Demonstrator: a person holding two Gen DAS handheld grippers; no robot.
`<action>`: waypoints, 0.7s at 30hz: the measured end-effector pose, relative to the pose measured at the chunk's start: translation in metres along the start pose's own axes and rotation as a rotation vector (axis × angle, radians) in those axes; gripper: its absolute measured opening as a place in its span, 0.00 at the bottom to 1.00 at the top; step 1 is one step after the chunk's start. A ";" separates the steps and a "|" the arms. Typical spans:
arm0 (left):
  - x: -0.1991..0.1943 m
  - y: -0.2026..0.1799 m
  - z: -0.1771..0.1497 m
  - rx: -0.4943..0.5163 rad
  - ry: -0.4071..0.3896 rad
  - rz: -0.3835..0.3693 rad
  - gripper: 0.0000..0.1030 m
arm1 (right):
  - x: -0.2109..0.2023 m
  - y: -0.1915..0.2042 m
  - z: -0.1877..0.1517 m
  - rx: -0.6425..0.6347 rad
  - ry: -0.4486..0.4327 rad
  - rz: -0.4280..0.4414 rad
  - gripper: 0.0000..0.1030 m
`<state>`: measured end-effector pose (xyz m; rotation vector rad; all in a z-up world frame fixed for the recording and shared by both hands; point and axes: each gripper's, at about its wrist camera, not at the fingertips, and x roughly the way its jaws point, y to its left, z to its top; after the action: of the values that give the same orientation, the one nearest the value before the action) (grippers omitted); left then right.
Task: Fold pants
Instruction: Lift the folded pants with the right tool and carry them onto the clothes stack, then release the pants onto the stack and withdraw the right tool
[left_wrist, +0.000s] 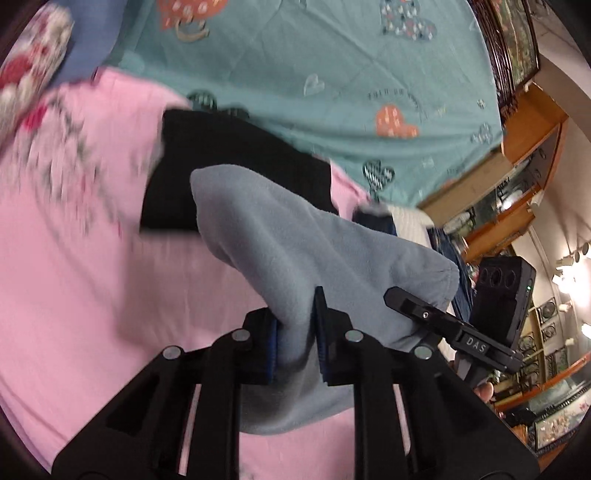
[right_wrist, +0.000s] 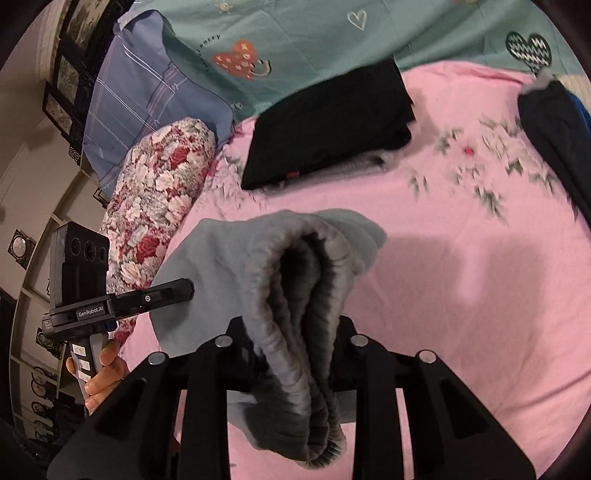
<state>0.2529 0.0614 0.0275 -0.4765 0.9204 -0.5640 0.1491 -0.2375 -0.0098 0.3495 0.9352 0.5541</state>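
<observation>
1. Holding the grey pants (left_wrist: 295, 254) up off the bed with both grippers, you've got them lifted over the pink sheet (left_wrist: 74, 295).
2. Your left gripper (left_wrist: 297, 341) has its fingers clamped on a bunched fold of the grey fleece, with fabric hanging down below the fingers and bulging up above them.
3. Your right gripper (right_wrist: 295, 354) has its fingers closed on the gathered elastic waistband (right_wrist: 299, 295), which is doubled over into thick ridges and droops down past the fingers.
4. In the left wrist view you can see the other gripper's body (left_wrist: 458, 328) right beside the pants' edge, touching or nearly so, can't tell which.
5. A folded black garment (right_wrist: 328, 125) lies flat on the pink sheet further back, near the edge of the teal heart-print blanket (right_wrist: 314, 33).
6. A floral pillow (right_wrist: 159, 192) sits off to the left in the right wrist view, with a blue plaid pillow (right_wrist: 140, 99) behind it.
7. A dark navy garment (right_wrist: 554, 140) lies at the right edge of that same view, well apart from the grey pants.
</observation>
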 end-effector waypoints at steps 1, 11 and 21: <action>0.005 -0.001 0.027 0.016 -0.013 0.016 0.16 | 0.000 0.003 0.020 -0.019 -0.018 0.002 0.26; 0.126 0.099 0.146 -0.117 0.107 0.134 0.20 | 0.086 -0.007 0.232 -0.063 -0.089 -0.053 0.26; 0.077 0.071 0.135 0.032 -0.026 0.278 0.84 | 0.179 -0.067 0.235 -0.065 0.019 -0.137 0.55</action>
<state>0.4207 0.0855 0.0089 -0.3193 0.9324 -0.3180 0.4482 -0.1968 -0.0321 0.2198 0.9491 0.4618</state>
